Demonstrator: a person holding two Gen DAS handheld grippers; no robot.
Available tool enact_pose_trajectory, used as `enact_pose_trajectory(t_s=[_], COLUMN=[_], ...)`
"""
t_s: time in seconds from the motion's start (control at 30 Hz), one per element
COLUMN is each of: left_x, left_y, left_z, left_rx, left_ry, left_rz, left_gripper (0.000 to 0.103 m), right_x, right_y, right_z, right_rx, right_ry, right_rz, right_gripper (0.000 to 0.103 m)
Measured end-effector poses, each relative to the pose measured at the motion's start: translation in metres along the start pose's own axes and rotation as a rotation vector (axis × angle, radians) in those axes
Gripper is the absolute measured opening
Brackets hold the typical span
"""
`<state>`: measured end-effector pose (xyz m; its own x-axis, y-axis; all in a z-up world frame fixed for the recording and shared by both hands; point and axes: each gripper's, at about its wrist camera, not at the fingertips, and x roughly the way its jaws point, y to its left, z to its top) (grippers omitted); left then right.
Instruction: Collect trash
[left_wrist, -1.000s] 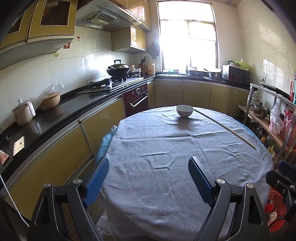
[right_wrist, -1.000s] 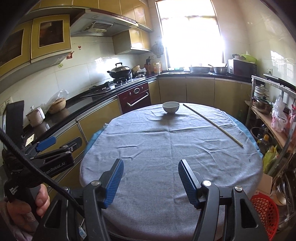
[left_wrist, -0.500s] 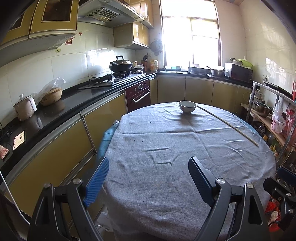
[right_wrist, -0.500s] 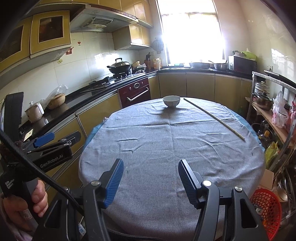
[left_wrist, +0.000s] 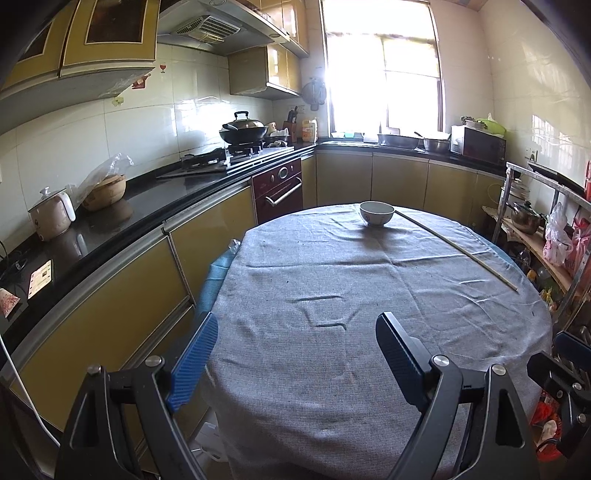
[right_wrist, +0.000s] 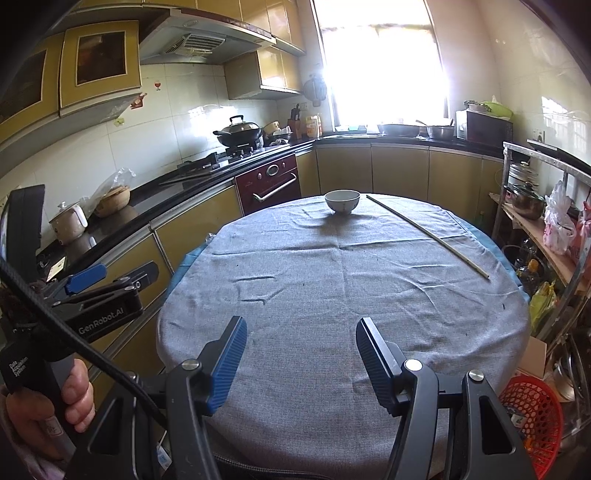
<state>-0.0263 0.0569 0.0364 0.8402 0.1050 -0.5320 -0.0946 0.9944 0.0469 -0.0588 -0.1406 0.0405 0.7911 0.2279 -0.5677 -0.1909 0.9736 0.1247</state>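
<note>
Both gripper pairs, left gripper (left_wrist: 297, 343) and right gripper (right_wrist: 301, 345), gape empty over the tablecloth (right_wrist: 332, 288), bowl (right_wrist: 342, 201) and stick (right_wrist: 428, 236) far off.

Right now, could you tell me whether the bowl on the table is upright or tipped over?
Upright: the bowl stands on its foot on the grey tablecloth, rim level and facing up. Whether anything is inside cannot be seen.
</note>
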Motion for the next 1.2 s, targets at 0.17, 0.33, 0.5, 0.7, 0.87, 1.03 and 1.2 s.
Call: enact_pose_trajectory(t_s=[0.17, 0.33, 0.5, 0.7, 0.87, 1.03, 1.2], left_x=[0.001, 0.0019, 0.0028, 0.0026, 0.0032, 0.0035, 0.0039], left_y=[0.0001, 0.0001, 0.0004, 0.0003, -0.0006, -0.0001, -0.0007], left_z=[-0.0004, -0.0016, -0.0023, -0.0025, -0.0029, -0.0033, -0.0045], left_rx=[0.0, 0.002, 0.002, 0.002, 0.004, 0.001, 0.004], left_ry=[0.003, 0.008, 0.012, 0.011, 0.014, 0.015, 0.018], left_rz=[0.001, 0.003, 0.0, 0.0, 0.0, -0.002, -0.003], left_gripper=[0.088, 0.088, 0.088, 0.088, 0.088, 0.088, 0.088], right_x=[0.0001, 0.001, 0.0021, 0.0027, 0.0035, 0.0035, 0.0042], right_y=[-0.0009, -0.0022, -0.0035, -0.0046, -0.0056, -0.0064, -0.0059], right_z=[-0.0005, -0.001, -0.0021, -0.0033, -0.0041, -0.0046, -0.0049], right_rx=[0.004, 0.008, 0.011, 0.017, 0.02, 0.023, 0.024], right_ry=[0.002, 0.005, 0.007, 0.008, 0.01, 0.011, 0.012], right_rz=[0.0, 0.003, 0.003, 0.004, 0.004, 0.005, 0.005], right_gripper=[0.065, 0.065, 0.065, 0.065, 0.065, 0.065, 0.065])
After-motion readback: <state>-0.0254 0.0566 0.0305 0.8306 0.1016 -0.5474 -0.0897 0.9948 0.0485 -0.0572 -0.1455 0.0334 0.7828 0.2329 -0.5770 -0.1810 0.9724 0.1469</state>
